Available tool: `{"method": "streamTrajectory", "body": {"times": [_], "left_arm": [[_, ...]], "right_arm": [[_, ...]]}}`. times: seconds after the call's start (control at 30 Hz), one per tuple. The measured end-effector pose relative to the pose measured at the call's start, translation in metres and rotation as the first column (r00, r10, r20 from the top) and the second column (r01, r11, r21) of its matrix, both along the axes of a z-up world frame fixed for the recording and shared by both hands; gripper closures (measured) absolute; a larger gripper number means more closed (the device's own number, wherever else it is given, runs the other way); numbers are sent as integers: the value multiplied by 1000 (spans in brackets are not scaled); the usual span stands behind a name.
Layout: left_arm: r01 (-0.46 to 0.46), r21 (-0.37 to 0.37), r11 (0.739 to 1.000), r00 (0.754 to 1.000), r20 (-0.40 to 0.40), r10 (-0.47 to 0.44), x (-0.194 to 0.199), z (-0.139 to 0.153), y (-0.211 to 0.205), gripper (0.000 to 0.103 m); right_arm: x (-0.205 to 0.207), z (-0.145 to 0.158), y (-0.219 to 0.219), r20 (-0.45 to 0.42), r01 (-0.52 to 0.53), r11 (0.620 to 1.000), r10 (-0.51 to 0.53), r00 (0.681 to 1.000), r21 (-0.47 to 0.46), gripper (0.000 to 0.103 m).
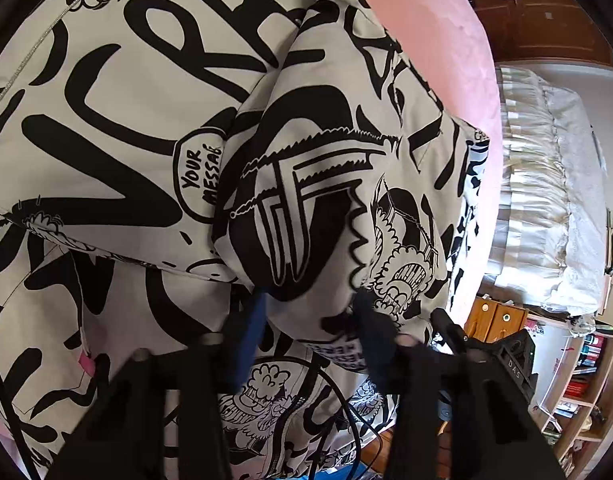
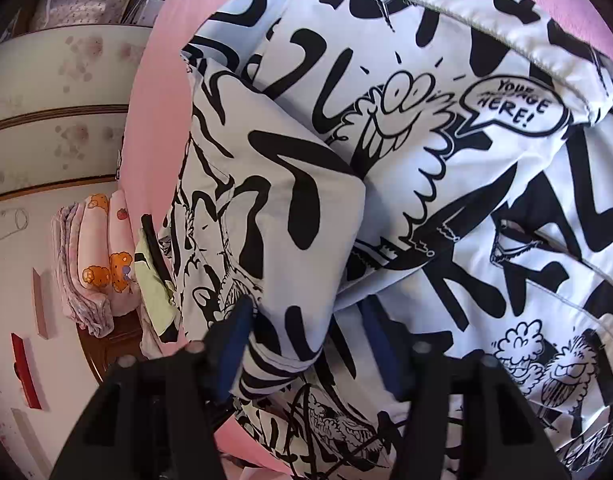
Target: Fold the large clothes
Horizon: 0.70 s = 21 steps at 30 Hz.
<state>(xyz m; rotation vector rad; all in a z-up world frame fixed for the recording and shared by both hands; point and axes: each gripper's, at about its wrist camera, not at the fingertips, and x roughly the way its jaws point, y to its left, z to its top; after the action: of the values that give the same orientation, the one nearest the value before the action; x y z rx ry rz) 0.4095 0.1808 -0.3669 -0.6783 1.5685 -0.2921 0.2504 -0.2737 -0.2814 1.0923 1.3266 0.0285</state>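
Left wrist view, left to right: one jacket (image 1: 154,128), white with black graffiti lettering, fills the left and centre of the frame on a pink bedspread (image 1: 438,32); a thin zipper line runs along its upper-left edge. A puffed fold of the jacket sits at centre, its lower edge between the two fingers of the left gripper (image 1: 306,320), which pinch it. Pink shows as a strip along the jacket's right edge, then drops off to a second bed with a pale frilled cover (image 1: 546,184) and one bookshelf (image 1: 582,384) at lower right. Right wrist view, left to right: one wardrobe with flower print (image 2: 62,92), one stack of folded bedding (image 2: 94,264), a pink band of free bedspread, then the same jacket covering centre and right. The right gripper (image 2: 306,320) has its jaws around a folded sleeve corner (image 2: 290,216); left pad touches cloth, whether the right pad presses I cannot tell.
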Motion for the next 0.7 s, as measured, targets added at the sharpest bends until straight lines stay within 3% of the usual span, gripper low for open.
{"method": "streamTrajectory", "body": {"times": [0.03,0.07,0.13,0.23,0.33,0.4,0.57,0.7], "left_arm": [[-2,5,1000,1000,4,2,0,-1,-1,81],[-2,8,1000,1000,10,1,0,-1,0,88],[9,36,999,1000,17,-9,-2,0,-3,91],[39,119,992,998,35,-43,-6,2,-13,92],[107,247,963,991,55,-124,-7,0,-24,92],[147,311,939,983,58,-173,-6,-5,-33,92],[225,450,864,952,88,-293,-5,-6,-57,90],[253,483,838,932,112,-346,-9,7,-70,87]], "right_arm": [[0,-1,2,14,4,1000,-4,1000,25,77],[0,-1,1,27,7,999,-8,1000,35,80],[-1,2,4,44,-6,1000,6,999,9,91],[-3,3,11,30,-76,994,78,996,-73,96],[-6,2,26,7,-160,977,162,987,-138,96],[-3,-1,40,-22,-245,944,246,969,-220,96],[0,-2,81,-86,-418,793,426,901,-443,96],[1,-1,86,-101,-420,772,427,899,-477,95]]}}
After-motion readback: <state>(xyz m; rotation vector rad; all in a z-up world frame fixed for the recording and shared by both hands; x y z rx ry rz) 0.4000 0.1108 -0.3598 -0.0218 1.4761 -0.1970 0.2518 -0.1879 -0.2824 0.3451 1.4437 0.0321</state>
